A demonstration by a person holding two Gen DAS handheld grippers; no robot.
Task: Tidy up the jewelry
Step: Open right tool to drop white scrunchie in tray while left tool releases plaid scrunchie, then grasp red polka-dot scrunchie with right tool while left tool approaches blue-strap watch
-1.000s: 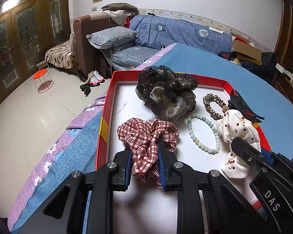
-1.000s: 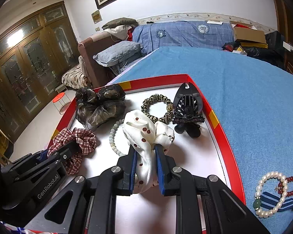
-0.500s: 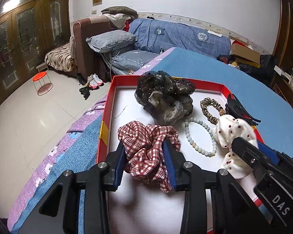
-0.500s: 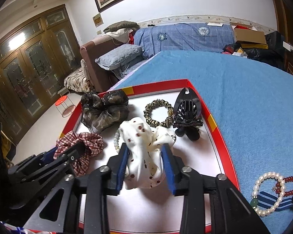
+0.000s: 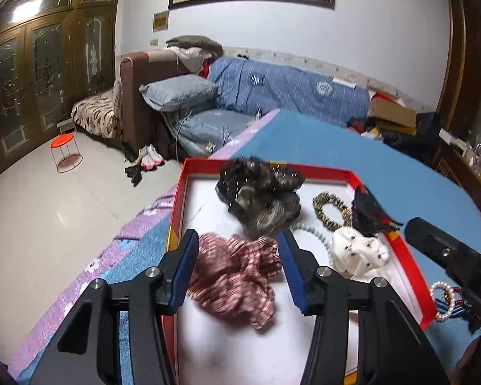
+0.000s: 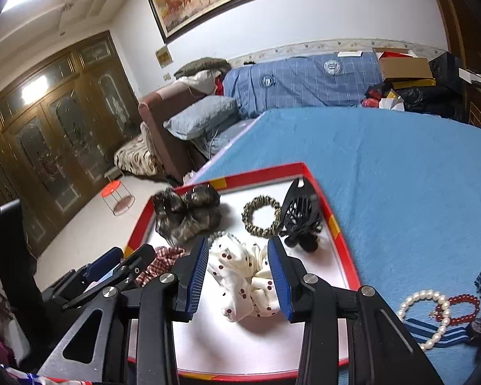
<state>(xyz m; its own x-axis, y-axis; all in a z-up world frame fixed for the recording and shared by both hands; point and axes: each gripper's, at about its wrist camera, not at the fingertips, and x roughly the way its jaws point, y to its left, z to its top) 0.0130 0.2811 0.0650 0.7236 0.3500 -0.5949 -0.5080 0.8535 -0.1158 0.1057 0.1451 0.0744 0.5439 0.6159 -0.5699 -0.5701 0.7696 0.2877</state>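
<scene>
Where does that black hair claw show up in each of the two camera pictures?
Left wrist view: the black hair claw is at the right, against the red tray's right wall, partly behind the white dotted scrunchie.
Right wrist view: the claw is just right of centre, near the tray's far right corner.
Shared landmark: the leopard-print hair tie lies just left of the claw in both.
</scene>
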